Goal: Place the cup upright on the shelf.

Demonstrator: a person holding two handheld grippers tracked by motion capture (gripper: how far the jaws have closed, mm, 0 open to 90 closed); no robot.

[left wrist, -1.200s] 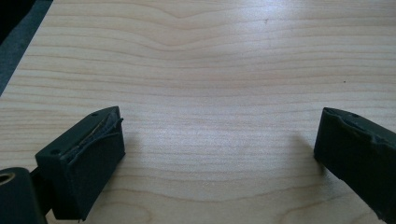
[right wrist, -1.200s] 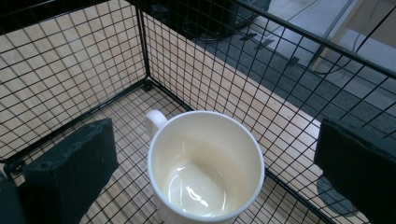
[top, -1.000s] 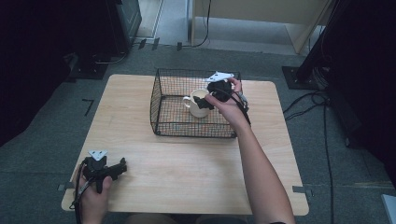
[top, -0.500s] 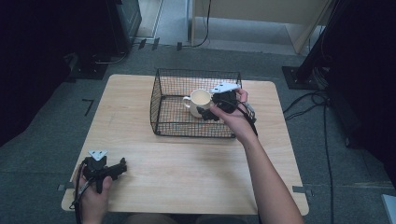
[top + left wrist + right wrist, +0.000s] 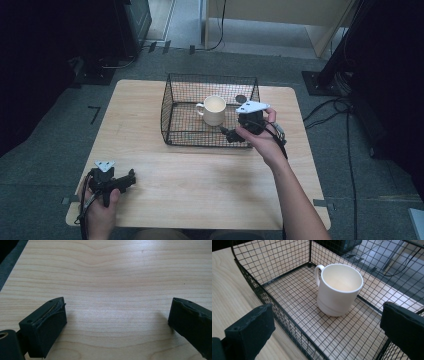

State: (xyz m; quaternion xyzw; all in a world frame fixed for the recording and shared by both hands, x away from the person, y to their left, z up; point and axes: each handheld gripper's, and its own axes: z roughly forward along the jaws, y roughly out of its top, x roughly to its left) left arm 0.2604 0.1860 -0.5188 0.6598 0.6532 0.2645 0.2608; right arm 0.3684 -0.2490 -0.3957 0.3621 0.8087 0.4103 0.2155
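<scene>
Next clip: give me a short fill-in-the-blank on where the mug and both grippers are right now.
1. The white mug stands upright inside the black wire ____.
2. The right gripper has its jaws ____, with nothing between them.
3. The mug's handle points toward the ____ side of the high view.
4. The left gripper rests near the table's front-____ corner.

Missing words: basket; open; left; left

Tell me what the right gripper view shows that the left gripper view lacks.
Right gripper view alone: a white mug standing upright, empty, inside a black wire basket, with dark floor and cables beyond the mesh. Left gripper view alone: bare tabletop with nothing between the jaws, and a strip of dark floor at its edge. Both share: the light wooden table and two black jaws set wide apart.
</scene>
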